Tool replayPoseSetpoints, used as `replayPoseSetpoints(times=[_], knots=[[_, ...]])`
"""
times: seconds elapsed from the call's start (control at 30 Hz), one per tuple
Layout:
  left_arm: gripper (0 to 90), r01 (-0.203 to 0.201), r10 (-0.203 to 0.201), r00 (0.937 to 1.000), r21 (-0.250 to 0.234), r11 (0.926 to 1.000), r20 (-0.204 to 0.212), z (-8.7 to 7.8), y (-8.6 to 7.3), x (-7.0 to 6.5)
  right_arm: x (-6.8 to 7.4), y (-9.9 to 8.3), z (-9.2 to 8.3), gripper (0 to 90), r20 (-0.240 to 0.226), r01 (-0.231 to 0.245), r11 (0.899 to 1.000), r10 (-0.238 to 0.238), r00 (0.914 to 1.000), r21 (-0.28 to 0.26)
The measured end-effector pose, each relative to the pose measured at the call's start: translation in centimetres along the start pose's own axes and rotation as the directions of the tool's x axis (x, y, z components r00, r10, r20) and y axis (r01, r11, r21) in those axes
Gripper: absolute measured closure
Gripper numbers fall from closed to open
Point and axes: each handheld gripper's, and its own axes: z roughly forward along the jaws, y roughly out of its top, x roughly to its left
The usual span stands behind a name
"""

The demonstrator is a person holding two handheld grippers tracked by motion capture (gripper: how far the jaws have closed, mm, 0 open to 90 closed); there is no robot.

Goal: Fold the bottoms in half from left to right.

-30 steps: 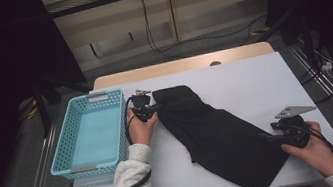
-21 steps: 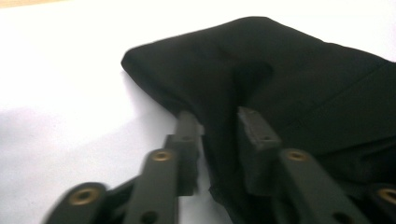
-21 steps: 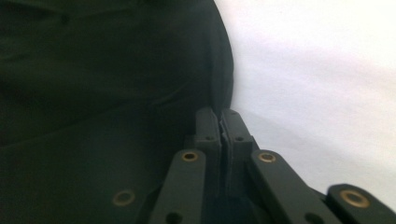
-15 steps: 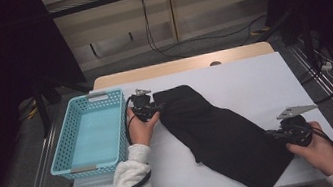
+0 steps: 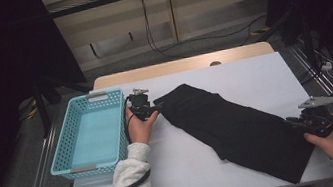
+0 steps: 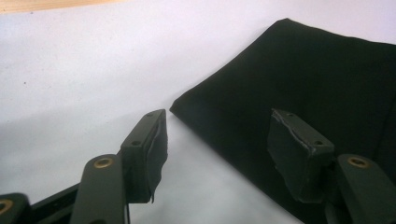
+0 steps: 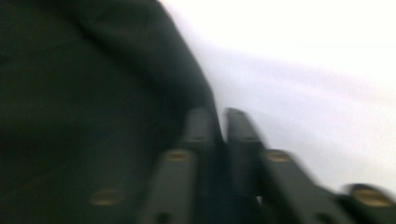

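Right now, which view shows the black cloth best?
The high view: the whole black cloth lies diagonally across the table. The left gripper view shows one corner; the right gripper view a blurred edge.

My left gripper (image 6: 217, 149) sits low over the flat white table surface (image 6: 79, 74). Jaws have just been opening and now stand apart, pads pressing on nothing. Left pad over bare white; right pad (image 6: 299, 151) over the black folded cloth garment (image 6: 303, 79). The cloth's near corner lies in the gap between my pads (no contact that I can make out). Its folded edge runs from that corner down toward the right jaw. Fabric flat, smooth. Strip of pale wooden edge (image 6: 46, 4) at top left.
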Motion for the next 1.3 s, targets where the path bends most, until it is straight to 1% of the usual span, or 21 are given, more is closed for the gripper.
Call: replayPoseSetpoints(times=[0.03, 0.07, 0.17, 0.27, 0.3, 0.4, 0.43, 0.5, 0.57, 0.6, 0.63, 0.67, 0.7, 0.8, 0.83, 0.93, 1.0, 1.03, 1.13, 1.2, 1.3], knots=[[38.9, 0.009, -0.009, 1.0, -0.006, 0.9999, -0.002, 0.3, 0.0, 0.1, 0.4, 0.3, 0.0, 64.1, -0.015, 0.019, 1.0, -0.019, 0.9997, -0.014], [38.8, 0.003, -0.003, 1.0, -0.003, 1.0, -0.004, 0.4, 0.0, 0.2, 0.7, 0.4, 0.0, 58.5, -0.007, 0.021, 1.0, -0.021, 0.9997, -0.018], [38.2, 0.008, -0.008, 1.0, 0.003, 1.0, -0.004, 1.1, 0.0, 0.0, 1.1, 0.7, 0.1, 51.2, -0.006, 0.03, 0.999, -0.03, 0.9995, -0.036], [40.3, 0.007, -0.007, 0.9999, 0.012, 0.9999, 0.007, 1.6, -0.2, 0.0, 1.3, 0.7, 0.2, 50.2, -0.014, 0.034, 0.999, -0.035, 0.9993, -0.036], [42.4, -0.002, 0.002, 1.0, 0.008, 1.0, 0.0, 1.8, -0.2, -0.3, 1.5, 0.8, 0.2, 45.8, -0.012, 0.039, 0.998, -0.04, 0.9991, -0.043], [54.7, -0.003, 0.003, 0.9999, 0.015, 0.9999, 0.012, 1.7, -0.1, -0.3, 1.6, 0.9, 0.1, 44.3, -0.021, 0.042, 0.998, -0.043, 0.9989, -0.05], [59.3, 0.009, -0.01, 0.9995, 0.008, 0.9999, 0.031, 1.8, 0.0, -0.5, 1.7, 1.0, 0.1, 41.0, -0.021, 0.038, 0.997, -0.039, 0.999, -0.062], [67.5, 0.028, -0.029, 0.9981, 0.009, 0.9996, 0.054, 1.9, 0.0, -0.4, 1.9, 1.0, 0.1, 40.1, -0.027, 0.039, 0.997, -0.041, 0.9988, -0.068], [73.6, 0.024, -0.025, 0.9981, 0.009, 0.9997, 0.057, 1.9, 0.0, -0.3, 1.9, 1.0, 0.1, 40.0, -0.03, 0.039, 0.997, -0.041, 0.9987, -0.066], [78.4, 0.042, -0.042, 0.9971, 0.0, 0.9991, 0.064, 2.0, -0.1, -0.3, 2.0, 0.9, 0.2, 39.8, -0.038, 0.043, 0.997, -0.046, 0.9982, -0.065], [80.8, 0.05, -0.049, 0.9955, -0.004, 0.9988, 0.081, 2.1, -0.1, -0.3, 2.1, 0.9, 0.2, 39.6, -0.036, 0.044, 0.997, -0.047, 0.9983, -0.062], [82.3, 0.04, -0.04, 0.996, 0.0, 0.9992, 0.08, 2.0, -0.1, -0.3, 2.1, 0.9, 0.2, 39.4, -0.036, 0.047, 0.997, -0.049, 0.9982, -0.058], [83.8, 0.05, -0.05, 0.9952, -0.001, 0.9988, 0.084, 2.1, 0.0, -0.4, 2.2, 1.0, 0.3, 39.2, -0.037, 0.051, 0.997, -0.053, 0.9979, -0.059], [85.6, 0.062, -0.062, 0.9943, -0.001, 0.9981, 0.087, 2.0, 0.0, -0.3, 2.2, 1.0, 0.3, 39.1, -0.038, 0.055, 0.997, -0.057, 0.9976, -0.06], [86.3, 0.077, -0.077, 0.9939, -0.003, 0.997, 0.079, 1.8, 0.0, -0.1, 2.3, 1.0, 0.3, 38.9, -0.039, 0.055, 0.997, -0.057, 0.9976, -0.061], [87.0, 0.086, -0.086, 0.9936, -0.001, 0.9963, 0.073, 1.4, 0.0, 0.3, 2.2, 1.0, 0.3, 38.8, -0.036, 0.057, 0.996, -0.059, 0.9976, -0.063], [87.2, 0.112, -0.111, 0.9924, -0.009, 0.9937, 0.053, 0.6, -0.1, 0.9, 2.0, 1.0, 0.1, 38.0, -0.028, 0.054, 0.996, -0.056, 0.998, -0.066], [87.5, 0.114, -0.113, 0.9925, -0.019, 0.9933, 0.047, 0.3, -0.1, 1.1, 1.9, 1.0, 0.0, 37.6, -0.023, 0.053, 0.996, -0.055, 0.9982, -0.067], [87.8, 0.107, -0.106, 0.9938, -0.023, 0.994, 0.032, -0.2, -0.2, 1.2, 1.6, 0.8, -0.2, 37.4, -0.017, 0.045, 0.997, -0.046, 0.9988, -0.065], [87.8, 0.096, -0.096, 0.9953, -0.041, 0.9945, 0.016, -0.8, 0.0, 1.4, 1.1, 0.6, -0.4, 37.2, -0.006, 0.029, 0.997, -0.03, 0.9995, -0.067], [87.7, 0.093, -0.093, 0.9956, -0.043, 0.9947, 0.008, -0.9, -0.1, 1.6, 0.6, 0.6, -0.6, 37.2, 0.006, 0.021, 0.997, -0.021, 0.9998, -0.068]])
